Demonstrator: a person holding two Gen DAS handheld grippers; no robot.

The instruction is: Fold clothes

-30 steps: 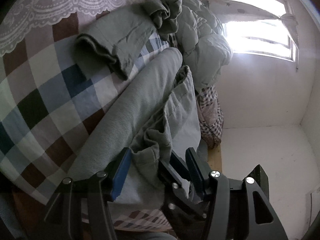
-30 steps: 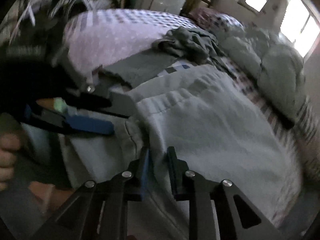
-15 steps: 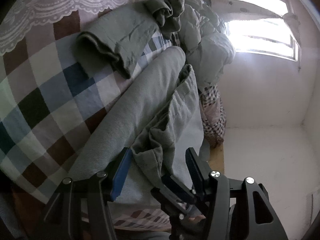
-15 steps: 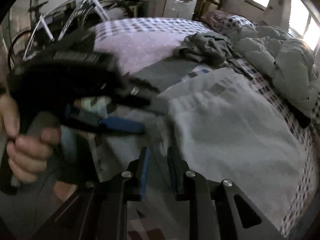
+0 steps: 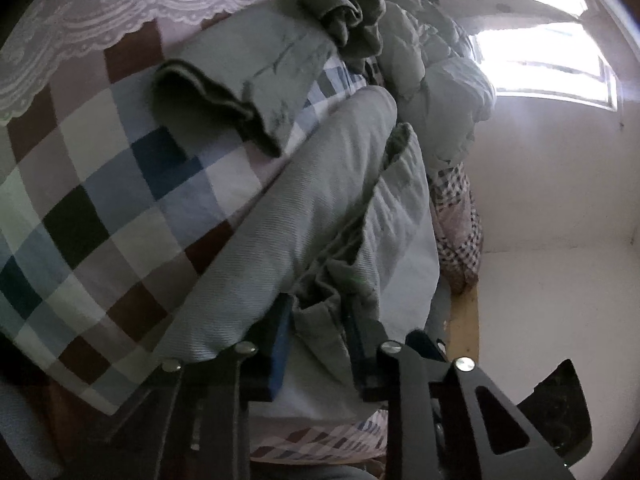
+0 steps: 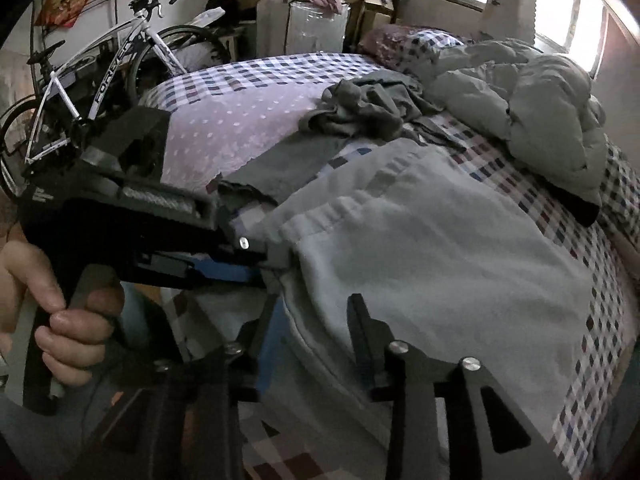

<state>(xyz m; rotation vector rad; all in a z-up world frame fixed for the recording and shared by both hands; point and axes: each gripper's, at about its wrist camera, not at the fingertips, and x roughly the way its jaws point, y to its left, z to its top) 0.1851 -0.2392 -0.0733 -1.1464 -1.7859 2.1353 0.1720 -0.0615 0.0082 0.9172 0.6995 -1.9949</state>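
My landmark is the pale grey trousers [image 6: 420,248], lying spread across the checked bedsheet [image 5: 100,208] at the near edge of the bed. From my left wrist camera, the left gripper [image 5: 320,344] has a bunched fold of the trousers' waist edge between its two fingers, the blue pad [image 5: 280,344] against the cloth on one side and the dark finger on the other, so I read it as pinching that fold (the fabric fills the whole gap). In the right wrist view the same tool comes in from the left of the trousers, held by a hand [image 6: 52,320] wrapped round its handle, its tip at the waistband [image 6: 320,216].

The right gripper [image 6: 312,320] stands spread, its fingers well apart, with the trousers' near edge lying between them; I cannot tell whether either finger touches the cloth.

Beyond the trousers, a darker grey-green garment [image 5: 240,76] lies flat on the sheet with its hem turned up, and past it a crumpled heap of similar cloth [image 6: 368,108]. A puffy grey duvet [image 6: 540,116] is bunched on the far side of the trousers, towards the bright window [image 5: 552,64]. A lilac lace-edged cover [image 5: 120,8] lies past the dark garment. A white bicycle [image 6: 100,68] leans behind the bed, far from the trousers.
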